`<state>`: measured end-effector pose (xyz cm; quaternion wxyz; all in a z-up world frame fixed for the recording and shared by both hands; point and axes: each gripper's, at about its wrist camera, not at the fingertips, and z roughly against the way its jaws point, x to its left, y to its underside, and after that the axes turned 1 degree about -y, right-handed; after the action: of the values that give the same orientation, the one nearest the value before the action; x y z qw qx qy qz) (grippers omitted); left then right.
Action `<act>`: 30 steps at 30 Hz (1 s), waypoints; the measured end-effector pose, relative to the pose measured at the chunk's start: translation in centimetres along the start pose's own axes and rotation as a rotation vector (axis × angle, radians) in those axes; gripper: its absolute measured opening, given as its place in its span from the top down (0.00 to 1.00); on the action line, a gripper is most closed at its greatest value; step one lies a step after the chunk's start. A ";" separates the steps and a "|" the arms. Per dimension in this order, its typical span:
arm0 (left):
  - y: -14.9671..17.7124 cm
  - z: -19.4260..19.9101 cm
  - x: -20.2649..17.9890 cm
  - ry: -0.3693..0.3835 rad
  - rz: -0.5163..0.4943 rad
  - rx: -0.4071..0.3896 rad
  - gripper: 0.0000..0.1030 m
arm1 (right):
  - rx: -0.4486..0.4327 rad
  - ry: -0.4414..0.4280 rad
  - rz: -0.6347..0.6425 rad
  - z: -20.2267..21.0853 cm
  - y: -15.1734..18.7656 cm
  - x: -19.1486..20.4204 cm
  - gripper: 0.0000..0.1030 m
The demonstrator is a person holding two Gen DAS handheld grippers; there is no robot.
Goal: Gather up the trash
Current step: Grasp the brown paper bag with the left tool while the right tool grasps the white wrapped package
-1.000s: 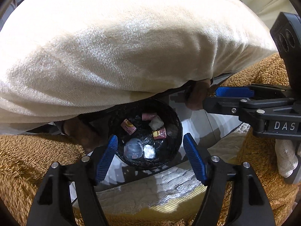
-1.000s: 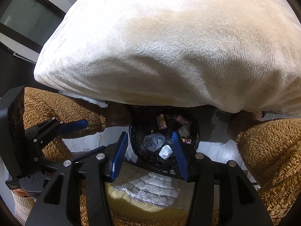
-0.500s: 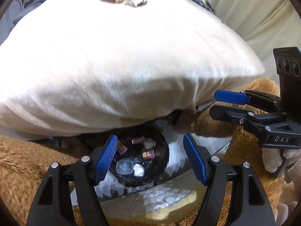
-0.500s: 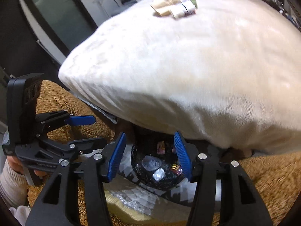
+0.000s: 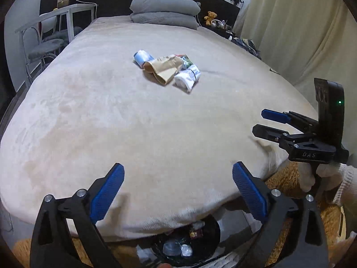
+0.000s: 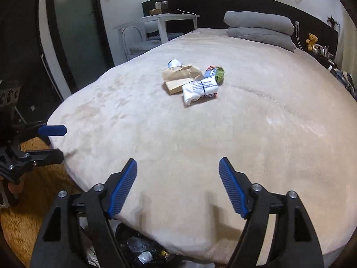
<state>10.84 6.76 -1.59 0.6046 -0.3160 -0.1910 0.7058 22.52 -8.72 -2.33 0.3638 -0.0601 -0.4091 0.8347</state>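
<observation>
A small pile of trash lies mid-bed on the beige blanket: a brown paper bag (image 5: 164, 68) (image 6: 179, 78), a white wrapped packet (image 5: 187, 78) (image 6: 199, 90), a pale blue can (image 5: 142, 57) (image 6: 174, 63) and a green-blue wrapper (image 5: 187, 60) (image 6: 214, 73). My left gripper (image 5: 177, 189) is open and empty above the near bed edge; it also shows in the right wrist view (image 6: 51, 141). My right gripper (image 6: 178, 187) is open and empty; it also shows in the left wrist view (image 5: 265, 122). A black bin (image 5: 213, 230) (image 6: 125, 243) with wrappers sits on the floor below the bed edge.
Two grey pillows (image 5: 164, 13) (image 6: 258, 28) lie at the headboard. A white table and chair (image 5: 51, 31) (image 6: 156, 29) stand left of the bed. A curtain (image 5: 301, 33) hangs on the right. A brown shaggy rug (image 6: 24, 212) covers the floor.
Both grippers have risen from low over the bin to above the bed's near edge. The bed top and the trash pile have come into full view. Both grippers stay open.
</observation>
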 end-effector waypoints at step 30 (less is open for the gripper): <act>-10.5 -6.4 9.5 -0.098 0.187 -0.095 0.06 | 0.038 0.011 0.144 -15.6 -11.2 -2.2 0.05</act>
<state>22.20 17.36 -1.49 0.5104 -0.3259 -0.2230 0.7639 36.58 4.24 -4.92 0.3061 -0.0869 -0.3860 0.8659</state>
